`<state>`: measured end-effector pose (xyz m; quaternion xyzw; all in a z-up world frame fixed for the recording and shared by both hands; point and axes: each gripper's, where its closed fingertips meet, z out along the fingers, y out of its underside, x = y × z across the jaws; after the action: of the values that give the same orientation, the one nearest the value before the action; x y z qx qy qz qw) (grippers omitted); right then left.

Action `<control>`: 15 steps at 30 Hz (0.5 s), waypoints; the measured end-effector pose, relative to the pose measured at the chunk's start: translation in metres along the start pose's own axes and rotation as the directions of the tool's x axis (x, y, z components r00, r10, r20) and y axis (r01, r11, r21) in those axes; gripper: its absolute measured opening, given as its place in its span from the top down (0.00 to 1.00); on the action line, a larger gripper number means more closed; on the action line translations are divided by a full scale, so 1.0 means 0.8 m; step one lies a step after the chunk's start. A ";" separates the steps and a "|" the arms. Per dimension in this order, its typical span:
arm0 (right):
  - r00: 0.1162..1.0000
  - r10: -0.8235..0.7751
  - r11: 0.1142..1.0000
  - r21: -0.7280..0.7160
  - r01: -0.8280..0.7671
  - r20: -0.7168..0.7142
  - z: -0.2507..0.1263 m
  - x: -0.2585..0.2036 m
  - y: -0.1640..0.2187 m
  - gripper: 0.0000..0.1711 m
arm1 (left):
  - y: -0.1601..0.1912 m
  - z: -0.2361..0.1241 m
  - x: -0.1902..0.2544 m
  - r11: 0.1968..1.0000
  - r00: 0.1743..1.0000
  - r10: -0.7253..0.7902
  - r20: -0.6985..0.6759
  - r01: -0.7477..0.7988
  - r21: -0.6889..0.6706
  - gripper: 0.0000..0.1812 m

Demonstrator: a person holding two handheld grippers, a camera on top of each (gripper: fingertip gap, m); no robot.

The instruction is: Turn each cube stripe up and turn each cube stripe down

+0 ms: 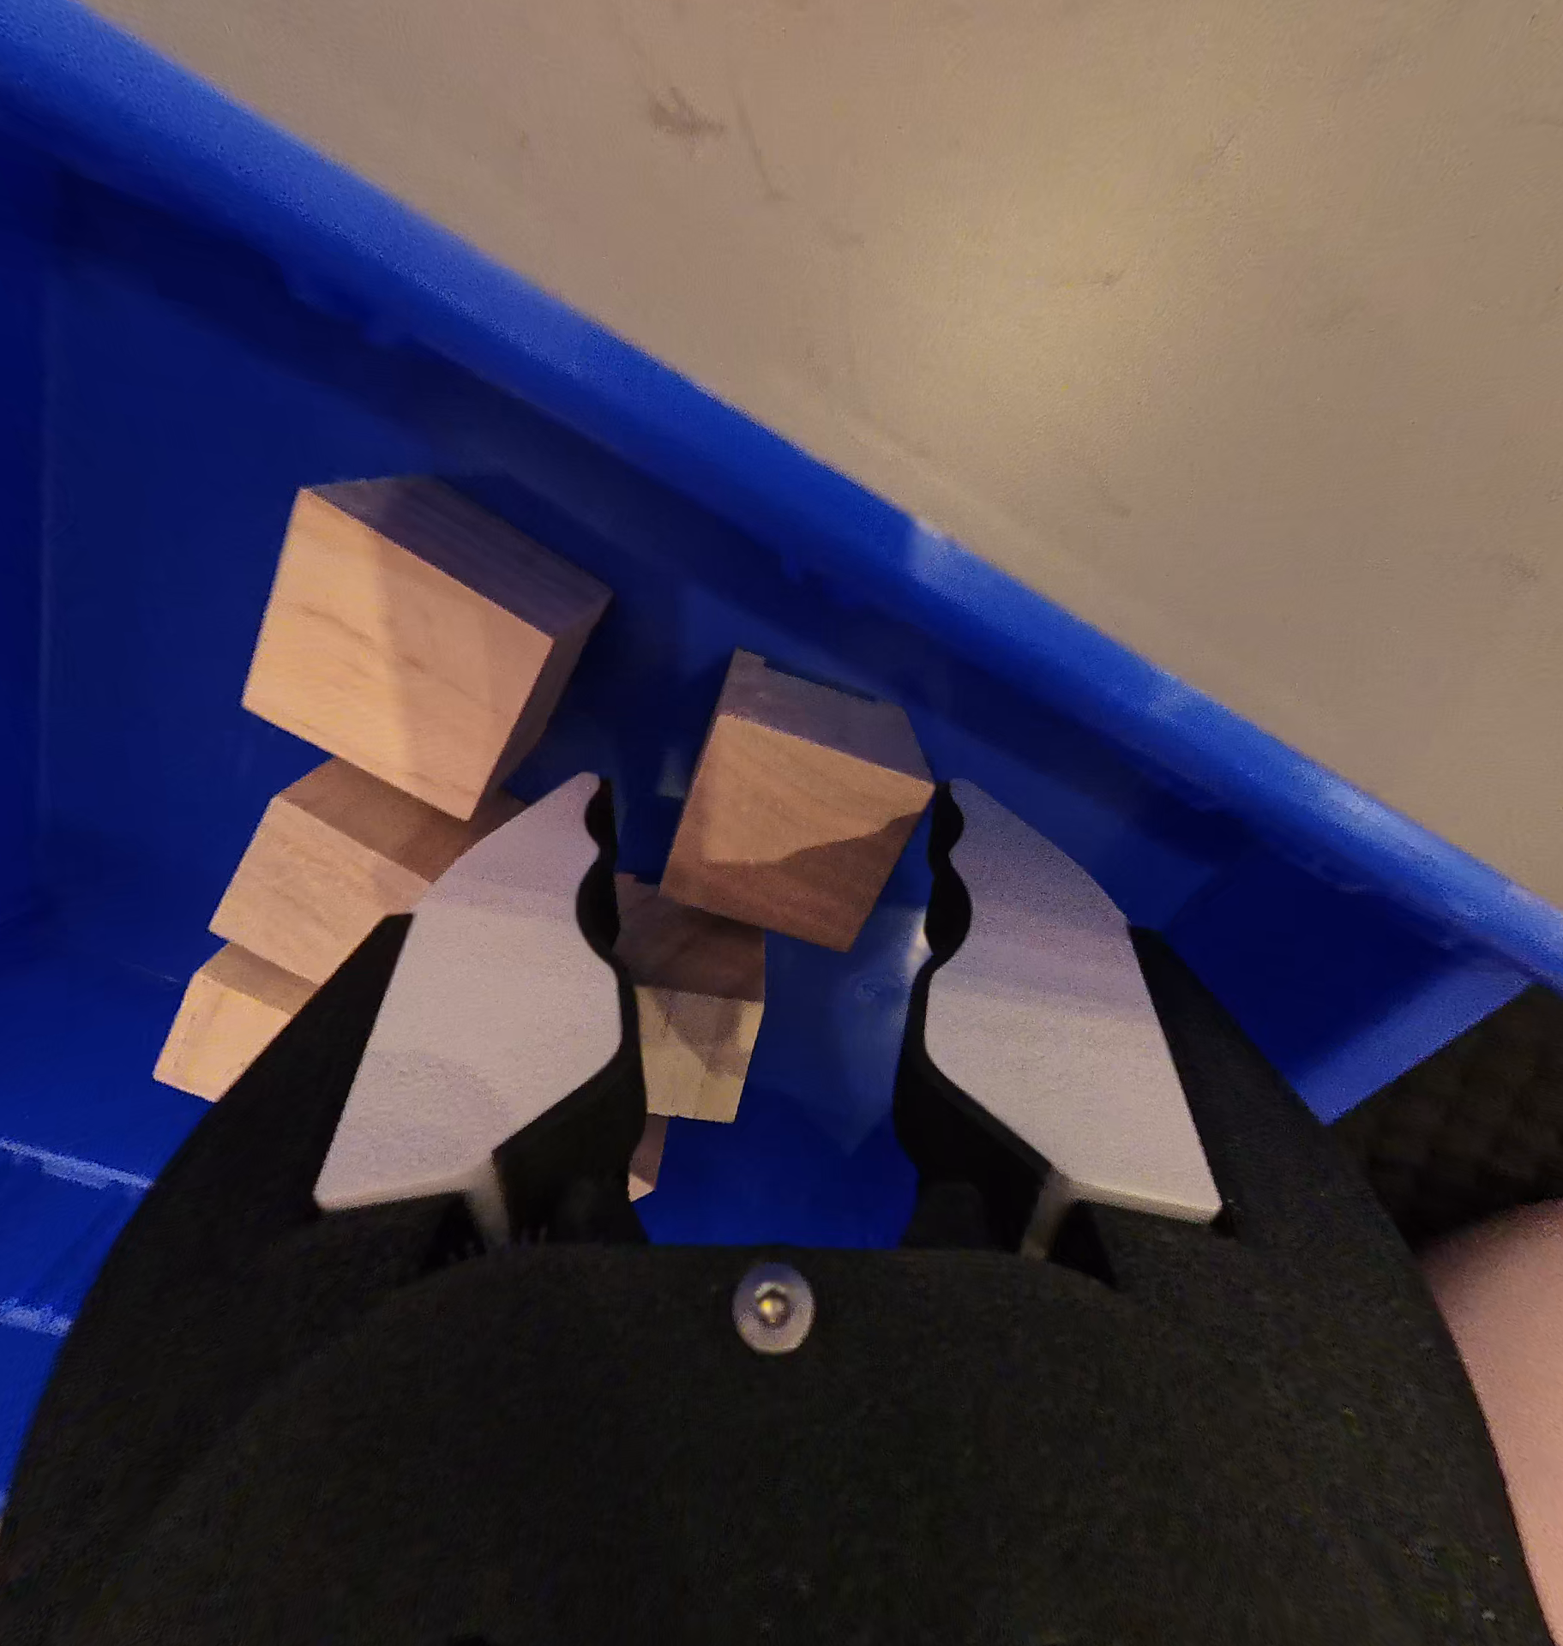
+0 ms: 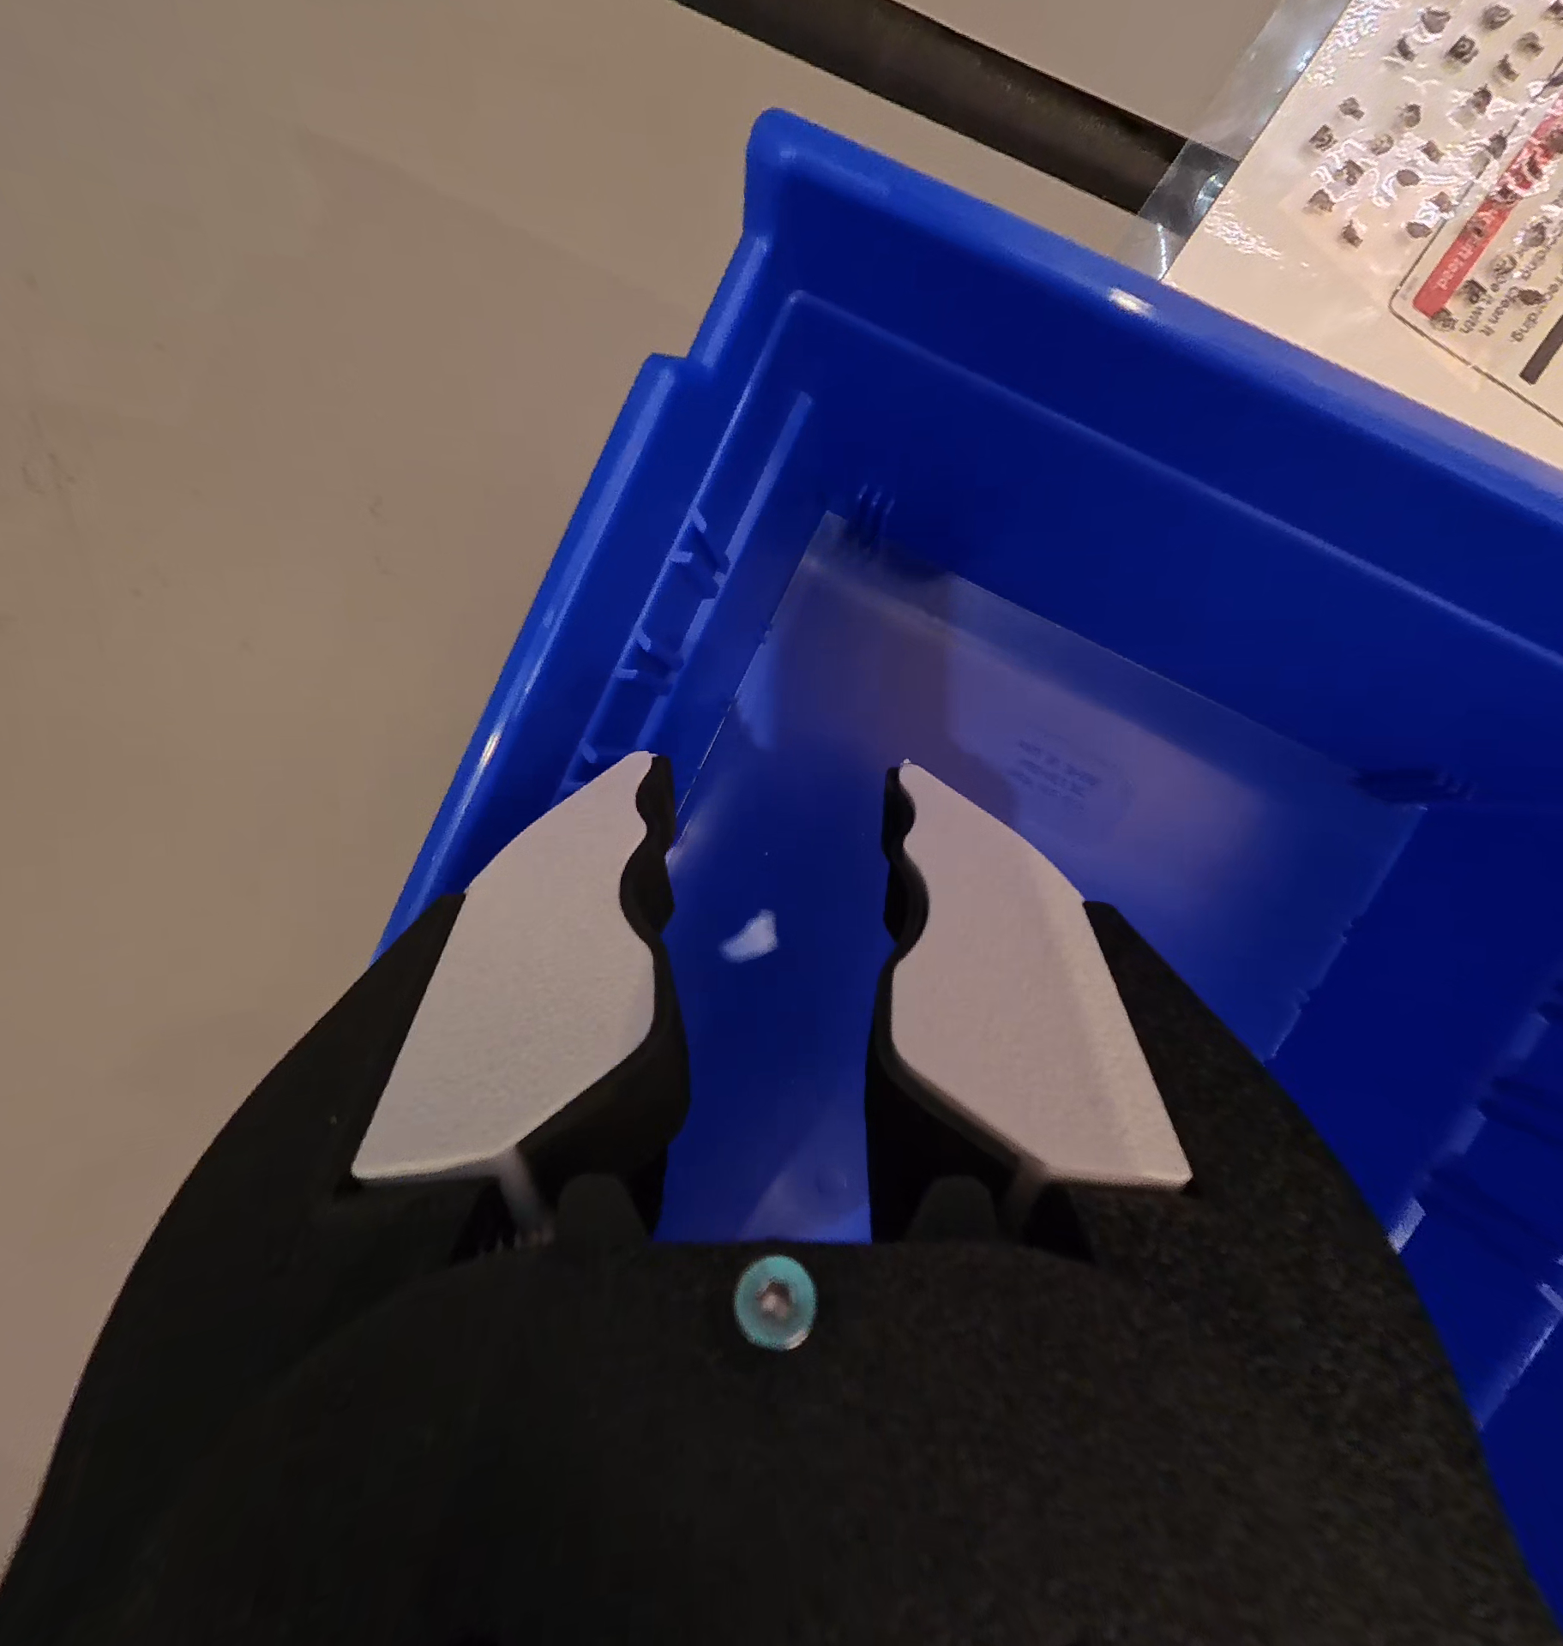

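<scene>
1. The left gripper [image 1: 773, 788], black-bodied with grey finger plates, hangs over the interior of the blue plastic bin [image 1: 982, 588]. Its fingers are spread apart and grasp nothing.
2. The nearest pale wooden cube [image 1: 791, 802] lies just beyond the left fingertips, roughly in line with the gap between them. It appears free of both fingers, though contact at the right fingertip cannot be ruled out.
3. Further plain wooden cubes sit in the bin: a large-looking one [image 1: 412, 641] to the upper left, two more [image 1: 332, 868] [image 1: 225, 1024] below it, and one [image 1: 693, 1006] partly hidden between the fingers.
4. No stripe is visible on any exposed cube face in the left wrist view. Judgement: the cubes are either stripe down or striped on a hidden side; which cannot be told.
5. The right gripper [image 2: 777, 775] hovers over a bare corner of the bin [image 2: 1116, 374], fingers parted and empty. No cube shows in this view.
6. Progress estimate: no cube is held and no stripe faces up, so the turning work appears to be largely ahead. The likely current step is a left-gripper approach to the nearest cube.
</scene>
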<state>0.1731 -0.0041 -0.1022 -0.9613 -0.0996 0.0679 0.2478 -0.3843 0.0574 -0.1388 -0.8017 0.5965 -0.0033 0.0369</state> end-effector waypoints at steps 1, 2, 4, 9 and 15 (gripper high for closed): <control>1.000 -0.002 1.000 -0.002 0.002 0.001 0.001 0.000 0.000 0.74 | 0.001 0.005 -0.001 1.000 1.000 0.001 0.000 -0.001 -0.019 0.63; 1.000 -0.004 1.000 -0.005 0.004 0.002 0.001 -0.001 0.001 0.74 | 0.003 0.009 -0.001 0.999 1.000 0.001 -0.003 -0.002 -0.038 0.64; 1.000 -0.007 1.000 -0.011 0.007 0.003 0.003 -0.001 0.001 0.74 | 0.004 0.015 0.003 0.998 1.000 -0.005 -0.028 0.003 -0.066 0.65; 1.000 -0.014 1.000 -0.013 0.014 0.004 0.004 -0.002 0.001 0.74 | 0.005 0.014 0.005 0.994 1.000 0.000 -0.016 -0.002 -0.106 0.71; 1.000 -0.020 1.000 -0.019 0.020 0.001 0.005 -0.003 0.002 0.75 | 0.008 0.014 0.006 0.991 1.000 -0.018 -0.016 0.015 -0.131 0.71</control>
<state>0.1701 -0.0044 -0.1063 -0.9625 -0.1101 0.0648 0.2393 -0.3881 0.0514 -0.1503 -0.8073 0.5891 0.0284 -0.0208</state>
